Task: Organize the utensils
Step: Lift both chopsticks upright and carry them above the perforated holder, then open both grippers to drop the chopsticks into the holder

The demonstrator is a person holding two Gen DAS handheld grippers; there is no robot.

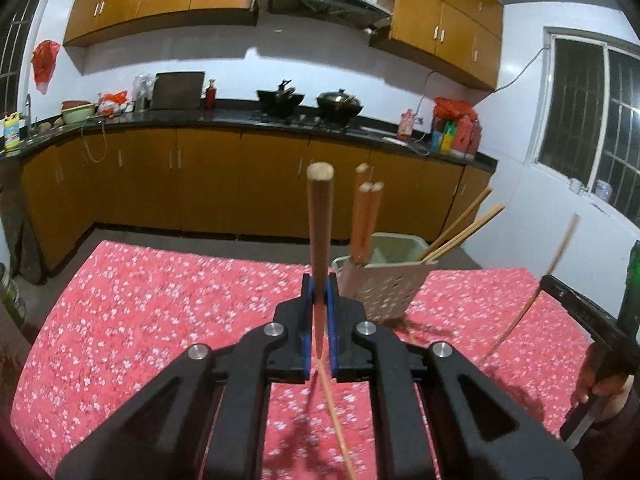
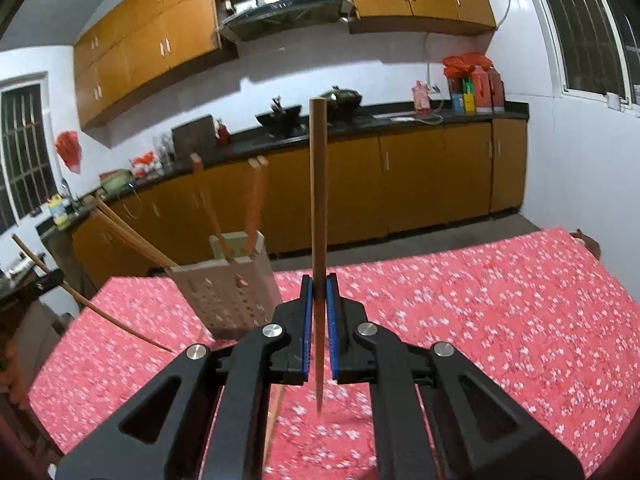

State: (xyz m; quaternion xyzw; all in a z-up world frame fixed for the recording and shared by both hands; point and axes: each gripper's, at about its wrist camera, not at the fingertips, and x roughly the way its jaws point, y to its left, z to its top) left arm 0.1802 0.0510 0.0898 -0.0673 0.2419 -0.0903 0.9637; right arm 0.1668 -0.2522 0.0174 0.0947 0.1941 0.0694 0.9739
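My left gripper is shut on a wooden chopstick that stands nearly upright above the table. In the same way, my right gripper is shut on a second upright chopstick. A beige perforated utensil holder sits on the table just beyond and between the two grippers. Several chopsticks lean in it. One loose chopstick lies on the cloth under the grippers.
The table wears a red floral cloth. A person's hand shows at the right edge of the left wrist view. Beyond the table's far edge are a bare floor and a kitchen counter with woks and bottles.
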